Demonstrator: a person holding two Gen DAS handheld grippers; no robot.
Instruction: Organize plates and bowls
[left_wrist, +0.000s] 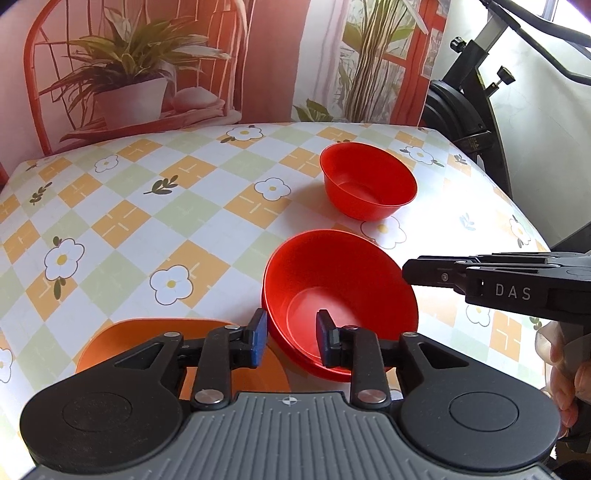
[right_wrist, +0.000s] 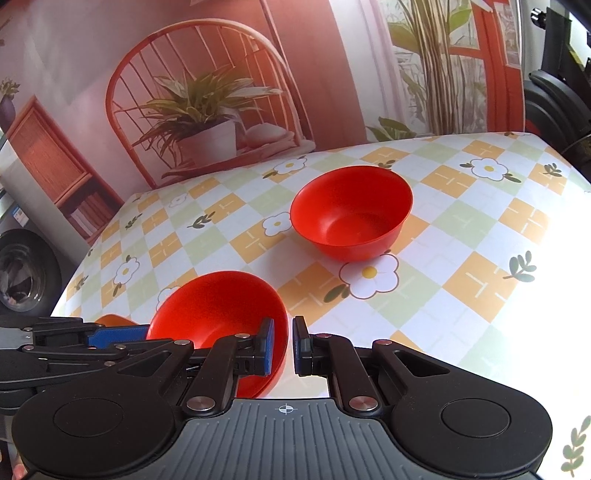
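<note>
Left wrist view: our left gripper (left_wrist: 291, 338) stands parted astride the near rim of the tilted red plastic bowl (left_wrist: 340, 295), not clamped, beside the flat orange plate (left_wrist: 122, 339). Our right gripper (right_wrist: 283, 345) straddles that bowl's rim too, unclenched. A second red bowl (right_wrist: 351, 212) sits upright farther back on the checked floral tablecloth (right_wrist: 461, 258).

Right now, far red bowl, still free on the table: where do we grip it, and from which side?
Pinch the rim wall of the far red bowl, one finger inside, one outside. It sits upright and open, clear of the near red bowl, with a thin flared lip. Probably best with the right hand-held gripper, coming from the near side: the nearest rim faces it with only bare tablecloth between.
</note>
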